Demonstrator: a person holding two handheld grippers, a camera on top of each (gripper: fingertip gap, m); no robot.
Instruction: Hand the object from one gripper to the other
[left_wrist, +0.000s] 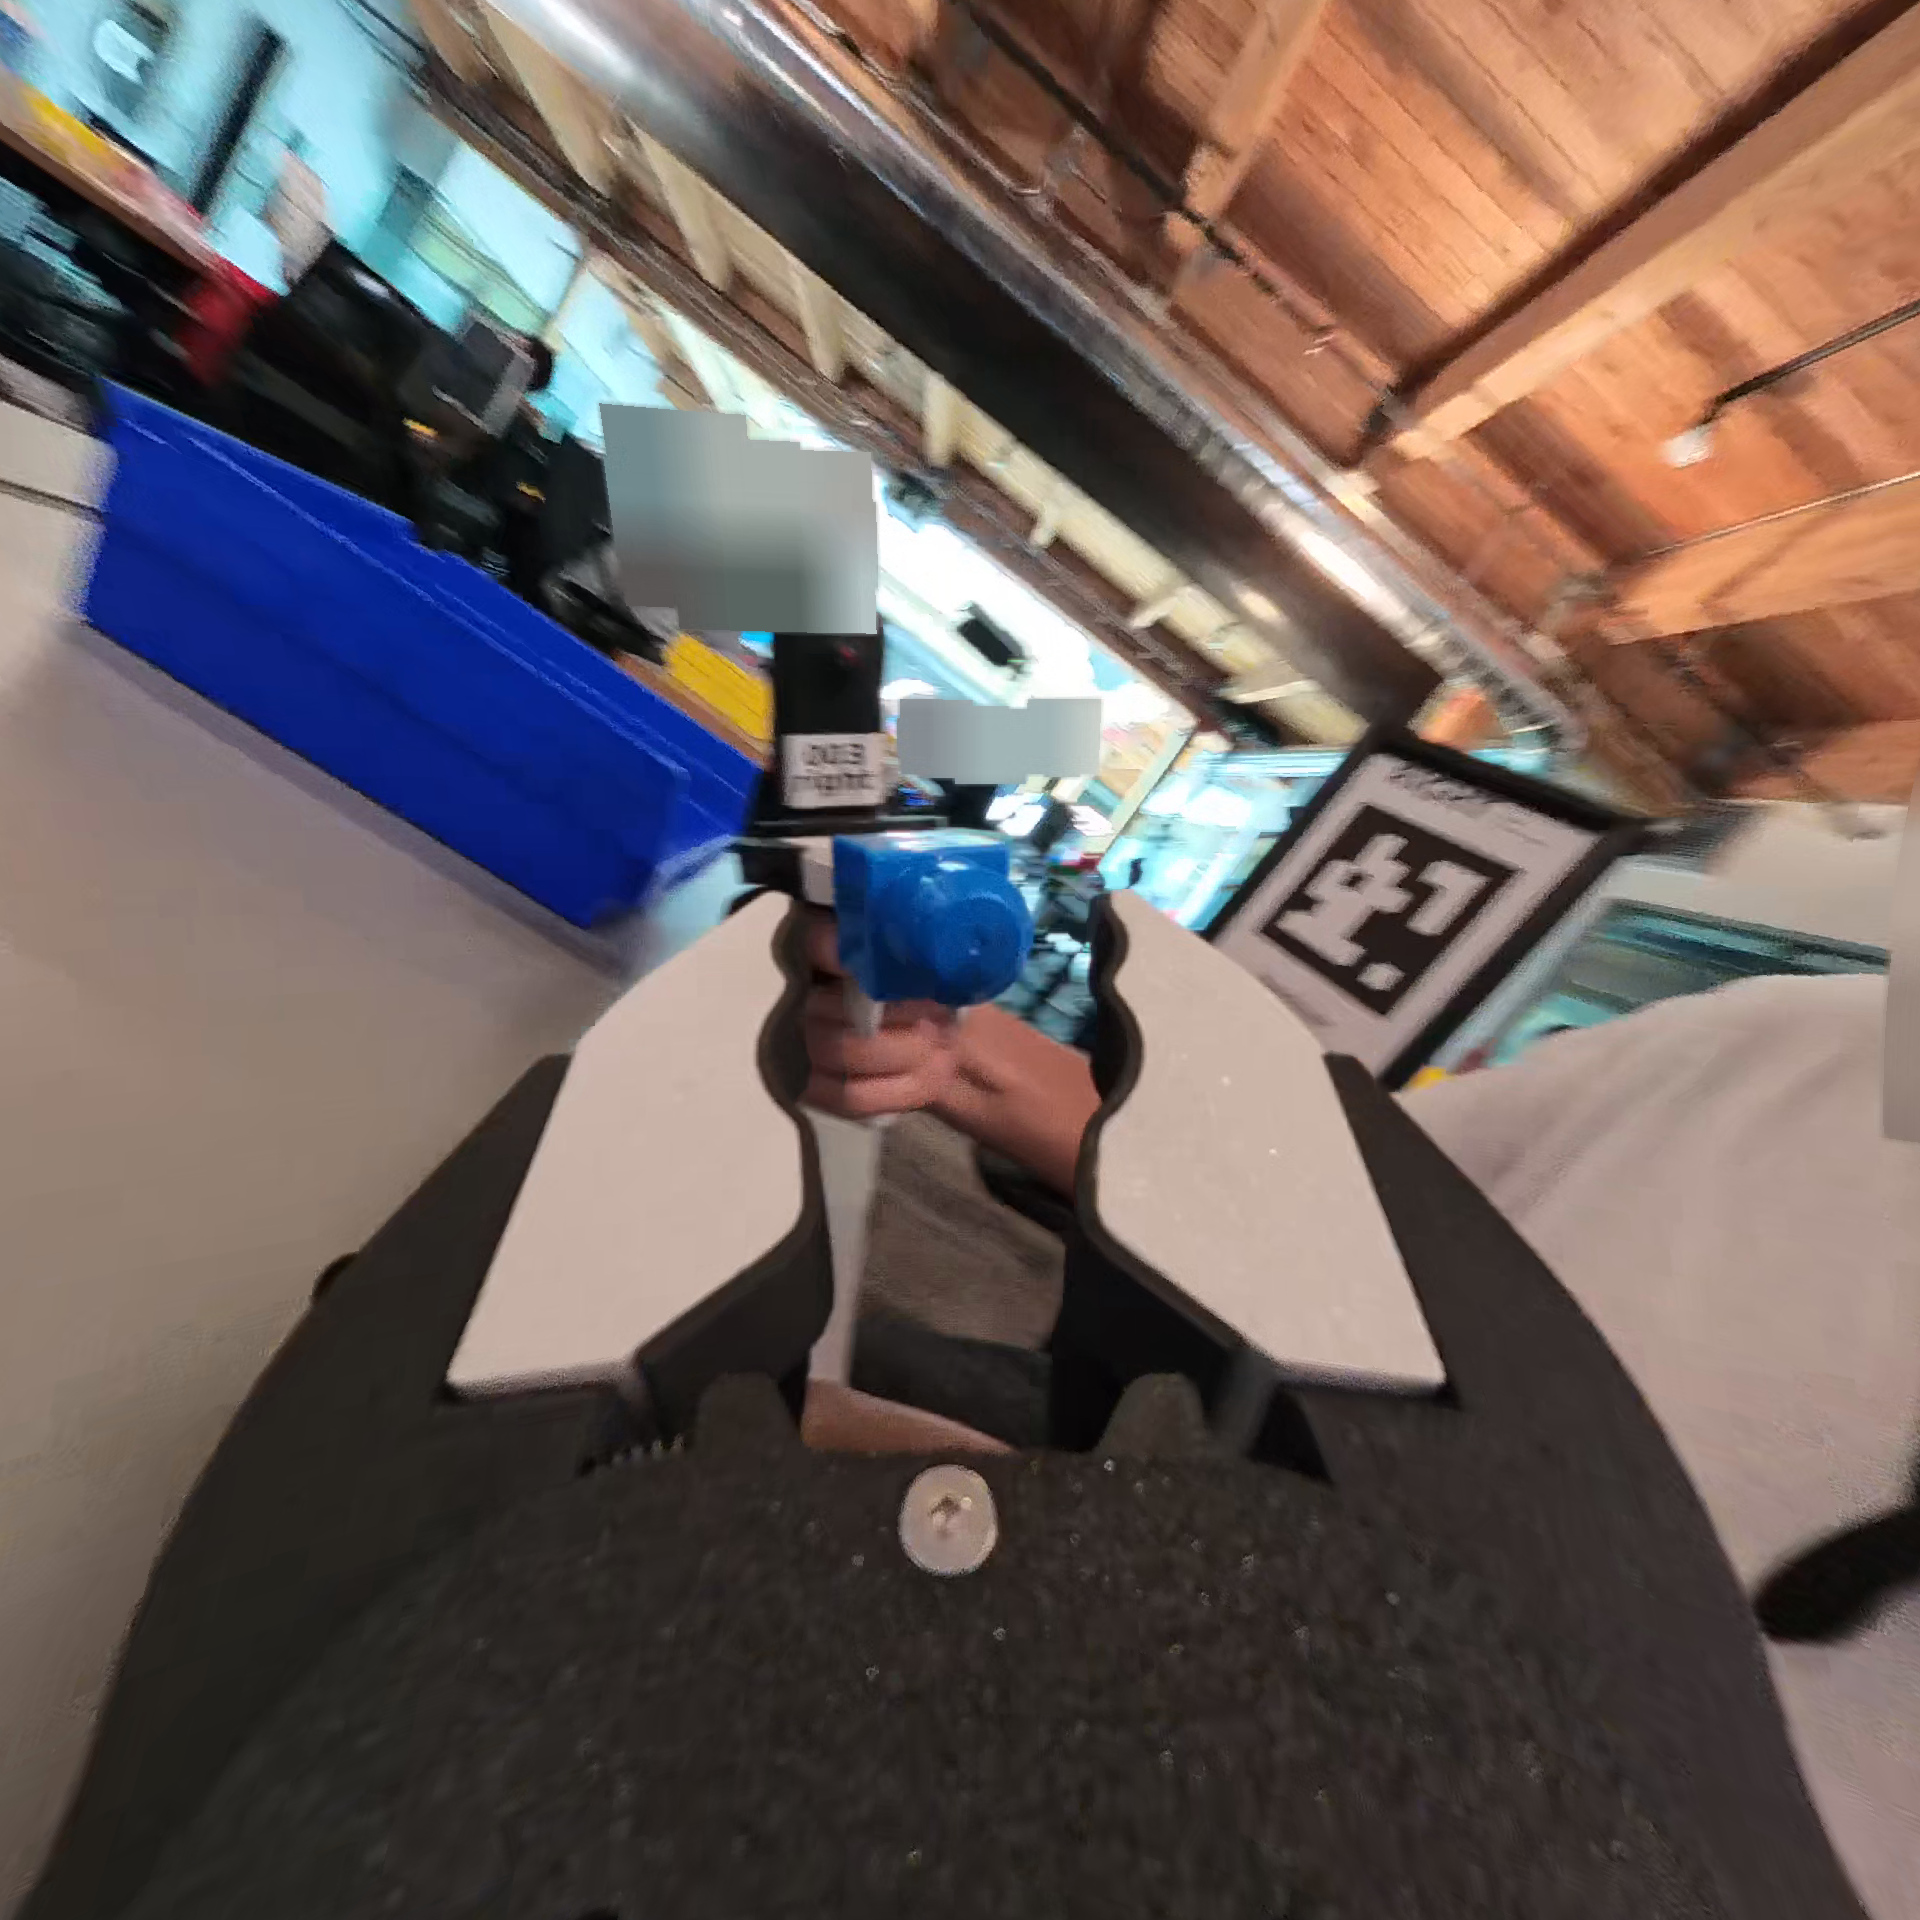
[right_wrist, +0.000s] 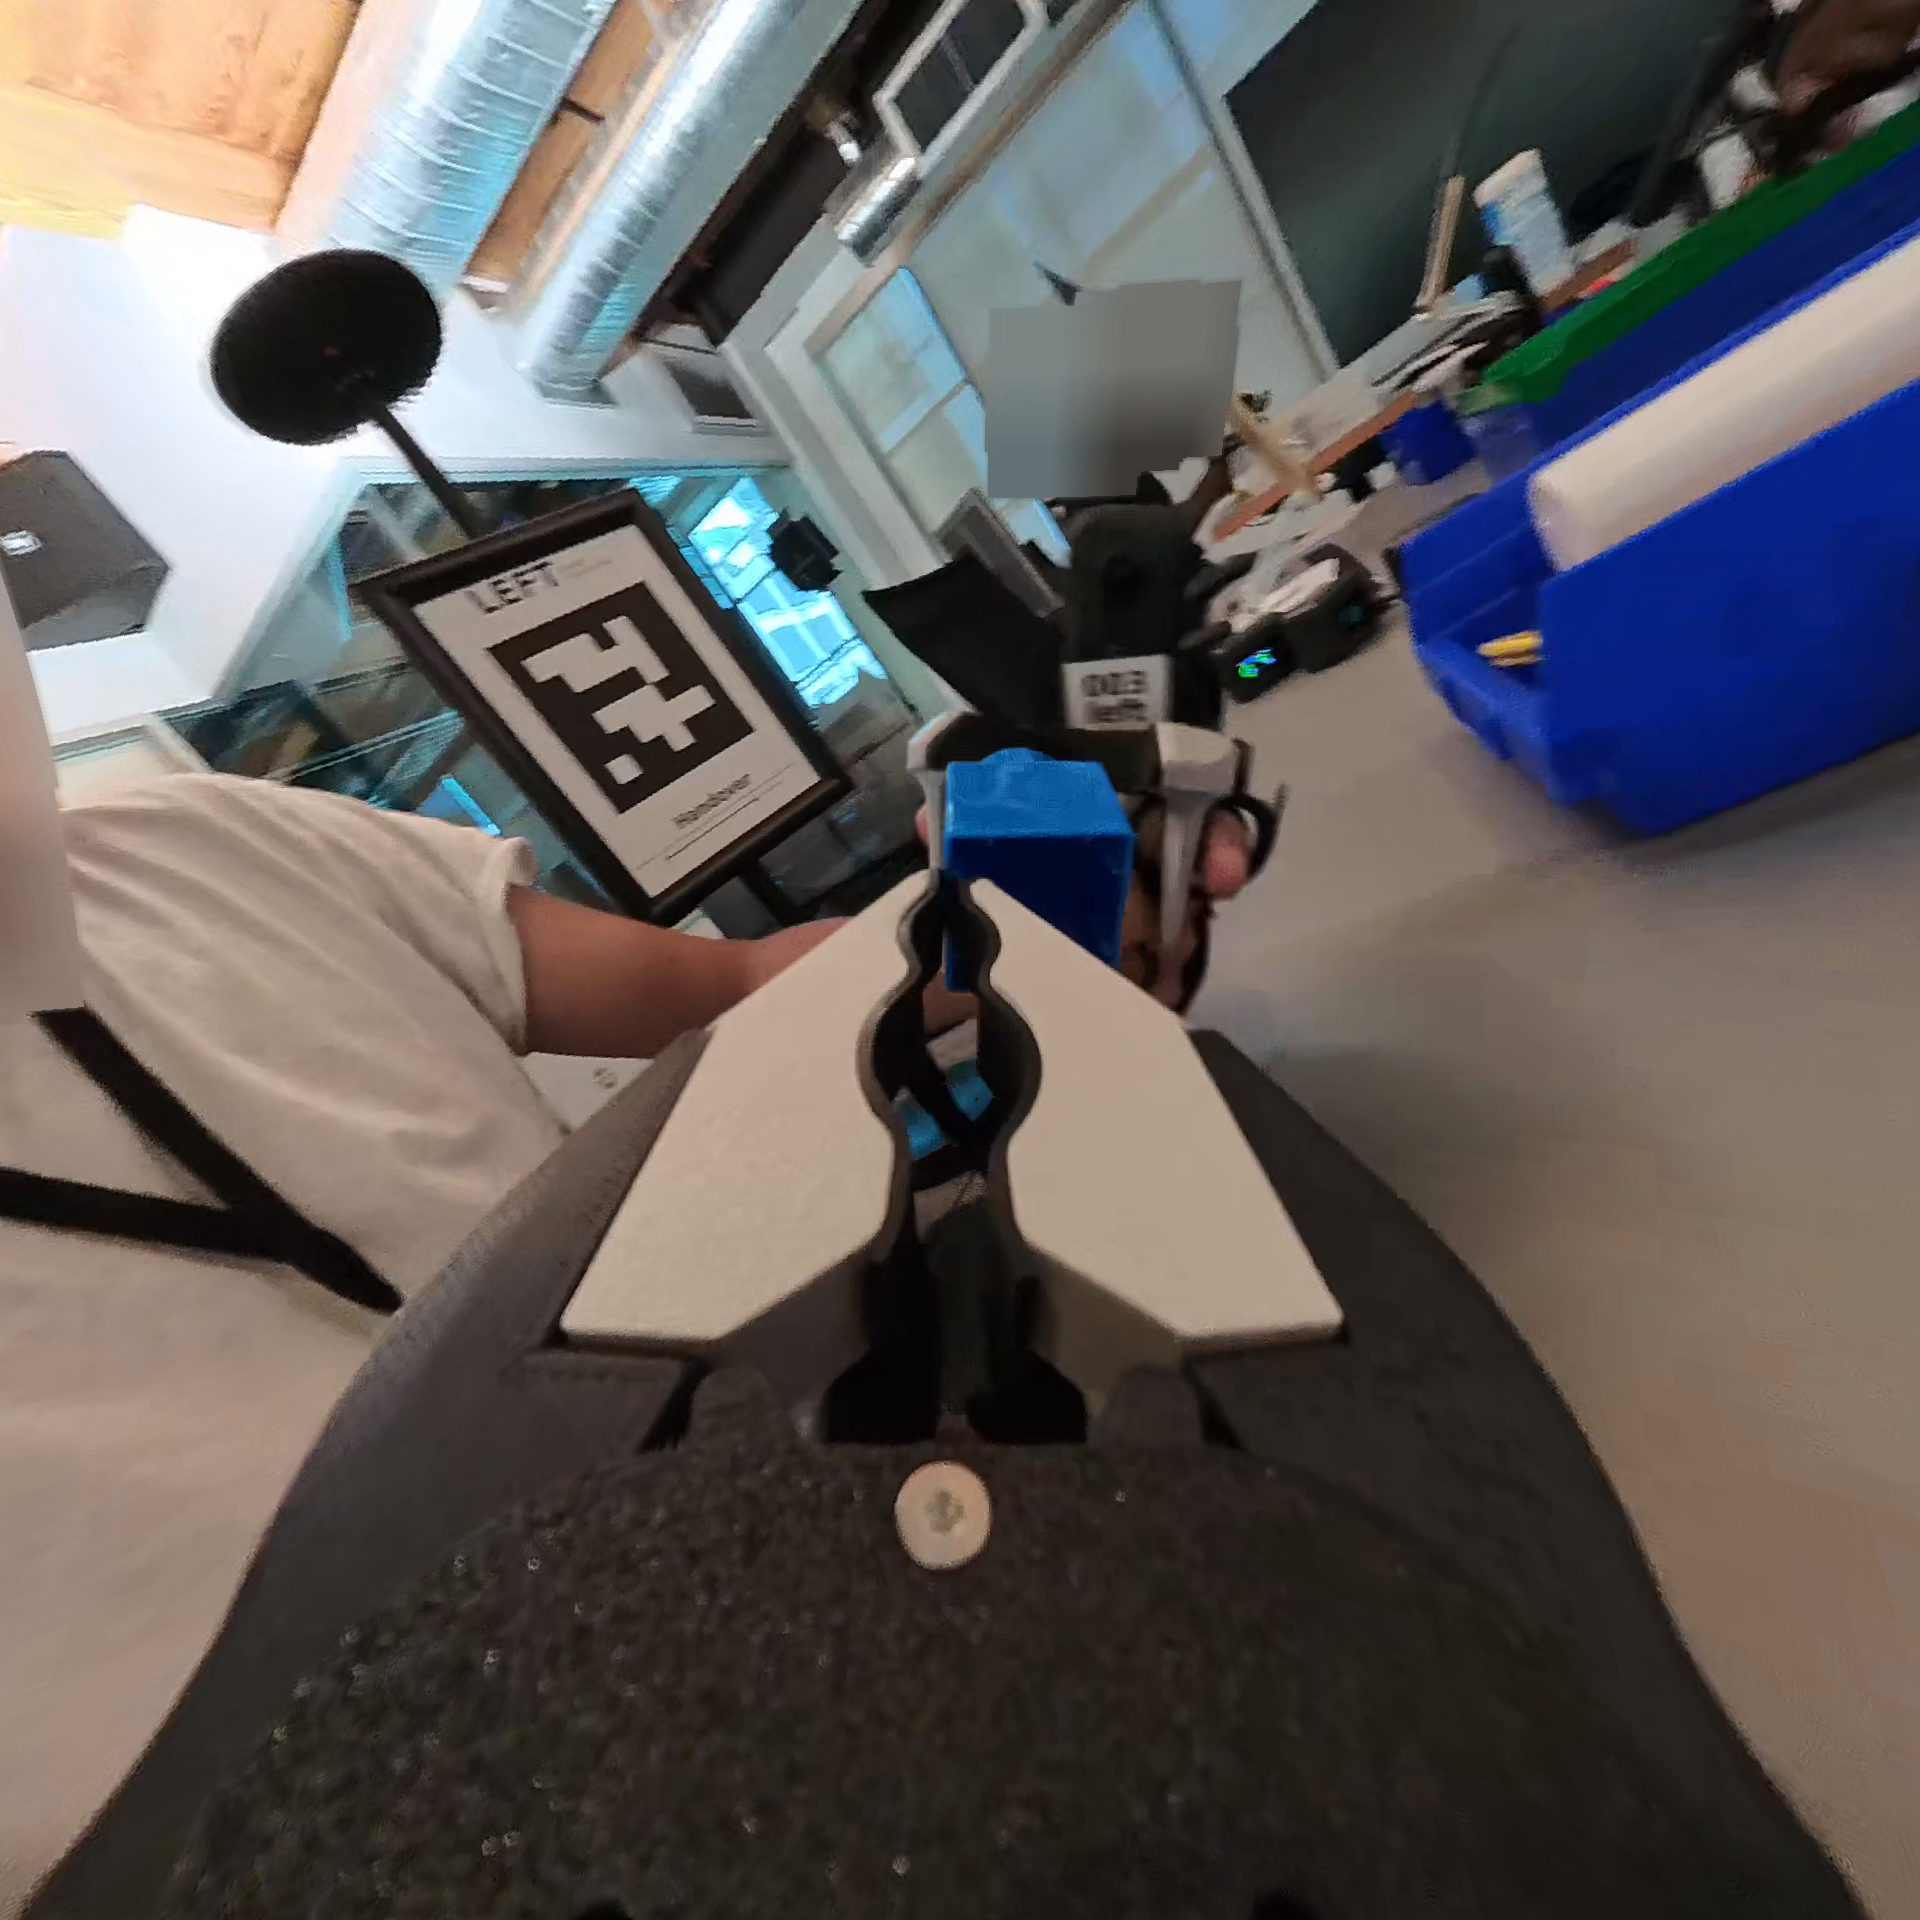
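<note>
The object is a blue plastic block (right_wrist: 1034, 842) with a round boss on one face (left_wrist: 935, 920). My right gripper (right_wrist: 954, 896) is shut on a thin edge of the block and holds it up in the air. In the left wrist view the right gripper (left_wrist: 862, 1013) shows edge-on behind the block, with a hand on its grip. My left gripper (left_wrist: 943, 923) is open, its white fingers (left_wrist: 675, 1122) wide apart, and the block sits between the fingertips without touching them. In the right wrist view the left gripper (right_wrist: 1065, 774) faces me with the block between its fingers.
Blue bins (left_wrist: 364, 644) (right_wrist: 1662, 644) stand on the grey table (right_wrist: 1558, 1143). A framed black-and-white marker board (left_wrist: 1392, 904) (right_wrist: 613, 696) stands behind. A person's white-shirted arm (right_wrist: 291, 914) and a fuzzy black ball on a rod (right_wrist: 322, 348) are at the left. There is about 5 cm between the tips of the two grippers.
</note>
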